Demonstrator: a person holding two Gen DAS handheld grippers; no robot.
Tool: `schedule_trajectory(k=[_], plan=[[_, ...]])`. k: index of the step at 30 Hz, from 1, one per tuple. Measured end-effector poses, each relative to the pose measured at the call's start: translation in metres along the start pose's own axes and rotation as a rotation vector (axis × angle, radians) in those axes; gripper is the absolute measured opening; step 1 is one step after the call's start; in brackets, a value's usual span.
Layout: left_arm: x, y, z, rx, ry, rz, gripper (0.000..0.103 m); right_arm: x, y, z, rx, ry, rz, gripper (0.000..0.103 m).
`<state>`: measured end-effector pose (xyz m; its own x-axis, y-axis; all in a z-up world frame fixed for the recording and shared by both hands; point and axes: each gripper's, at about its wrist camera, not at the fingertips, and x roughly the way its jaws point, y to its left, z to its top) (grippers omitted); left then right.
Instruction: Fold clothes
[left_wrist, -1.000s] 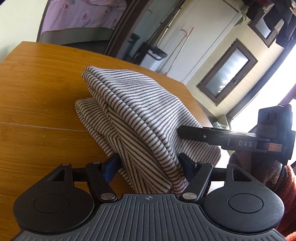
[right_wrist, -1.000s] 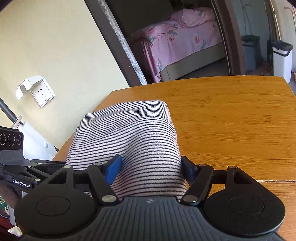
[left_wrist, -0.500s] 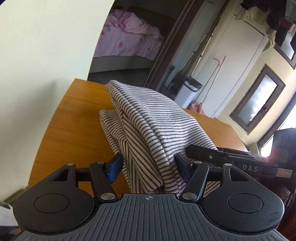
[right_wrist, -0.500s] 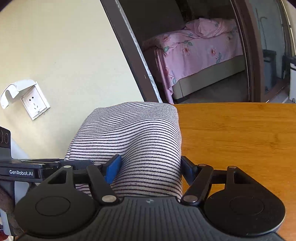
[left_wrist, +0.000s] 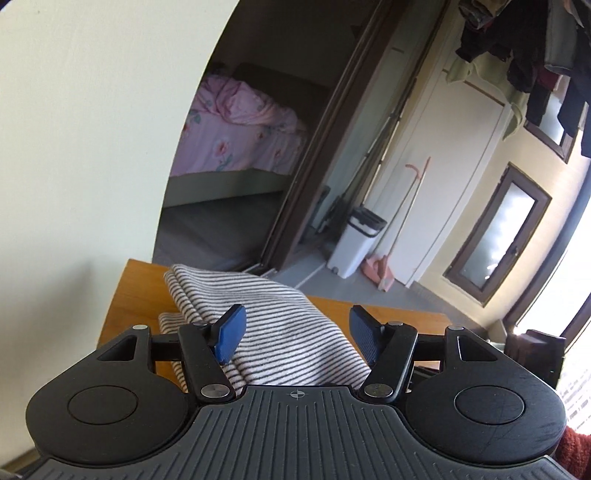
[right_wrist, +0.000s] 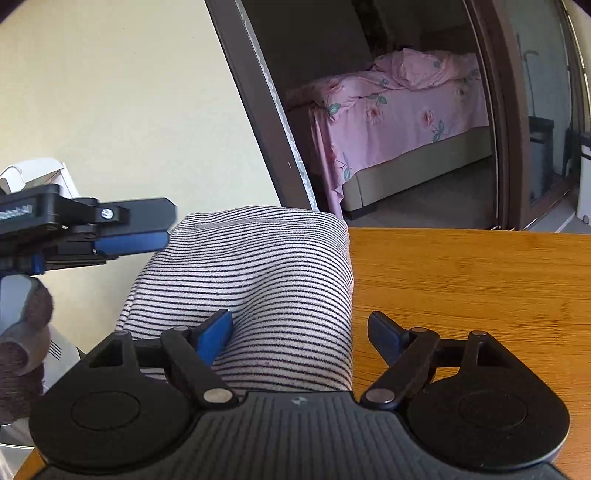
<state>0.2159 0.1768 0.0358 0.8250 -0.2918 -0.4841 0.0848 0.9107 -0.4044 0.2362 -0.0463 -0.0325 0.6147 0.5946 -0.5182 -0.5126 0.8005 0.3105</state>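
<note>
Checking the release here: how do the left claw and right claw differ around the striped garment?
The left claw is closing its jaws, the right claw opening. The left claw looks raised off the striped garment; the right claw sits low with the garment's edge between its jaws, one pad against cloth. Both have blue pads and neither grips it.

a home: pink floral bed (right_wrist: 402, 110) through a doorway, hanging clothes (left_wrist: 524, 55), broom (left_wrist: 402, 221)
</note>
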Motion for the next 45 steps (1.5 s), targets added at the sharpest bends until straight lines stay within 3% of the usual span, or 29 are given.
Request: schedule_trajectory(k=[2,4,5,6,7,8,10,14,18,21,24,25,26,27,31,35,37,45], plan=[[0.019,0.019,-0.011,-0.059,0.051,0.003,0.062,-0.007,0.001,-0.001,-0.003,0.021,0.018,0.087],[0.025,0.033,-0.021,-0.090,0.034,-0.035,0.062,-0.012,0.000,-0.003,0.004,0.050,0.046,0.087],[0.024,0.036,-0.022,-0.104,0.031,-0.045,0.062,-0.013,0.000,-0.005,0.007,0.065,0.072,0.084],[0.024,0.038,-0.021,-0.120,0.033,-0.046,0.062,-0.014,0.001,-0.005,0.006,0.072,0.088,0.070],[0.024,0.040,-0.020,-0.137,0.035,-0.046,0.062,-0.018,0.005,-0.003,-0.007,0.054,0.075,0.063],[0.025,0.041,-0.020,-0.141,0.038,-0.041,0.062,-0.022,0.009,0.001,-0.021,0.031,0.075,0.061],[0.026,0.040,-0.019,-0.111,0.036,-0.015,0.062,-0.028,0.017,0.008,-0.050,-0.007,0.068,0.059],[0.031,0.035,-0.020,-0.054,0.035,0.006,0.062,-0.010,0.016,0.005,-0.102,0.035,-0.010,0.059],[0.033,0.023,-0.021,0.007,0.040,0.050,0.063,0.001,-0.003,-0.005,0.014,0.035,0.037,0.063],[0.027,0.021,-0.027,0.021,0.012,0.062,0.063,0.000,-0.010,-0.014,0.041,0.000,0.026,0.079],[0.011,0.008,-0.037,0.059,-0.039,0.121,0.065,-0.011,-0.014,-0.021,0.081,-0.030,0.016,0.089],[0.002,0.002,-0.043,0.066,-0.057,0.145,0.072,-0.017,-0.017,-0.025,0.101,-0.041,0.018,0.094],[-0.009,-0.004,-0.050,0.064,-0.078,0.167,0.088,-0.023,-0.020,-0.028,0.121,-0.051,0.020,0.097],[-0.019,-0.009,-0.057,0.052,-0.095,0.183,0.093,-0.028,-0.023,-0.032,0.141,-0.060,0.024,0.102],[-0.048,-0.018,-0.096,-0.057,-0.097,0.235,0.096,-0.049,-0.039,-0.048,0.214,-0.036,0.061,0.103],[-0.055,-0.029,-0.130,-0.094,-0.046,0.272,0.098,-0.063,-0.039,-0.057,0.215,-0.037,0.031,0.103],[-0.058,-0.033,-0.135,-0.109,-0.049,0.263,0.103,-0.068,-0.037,-0.061,0.209,-0.039,0.008,0.103],[-0.057,-0.034,-0.138,-0.124,-0.063,0.263,0.103,-0.077,-0.039,-0.065,0.220,-0.047,-0.012,0.103]])
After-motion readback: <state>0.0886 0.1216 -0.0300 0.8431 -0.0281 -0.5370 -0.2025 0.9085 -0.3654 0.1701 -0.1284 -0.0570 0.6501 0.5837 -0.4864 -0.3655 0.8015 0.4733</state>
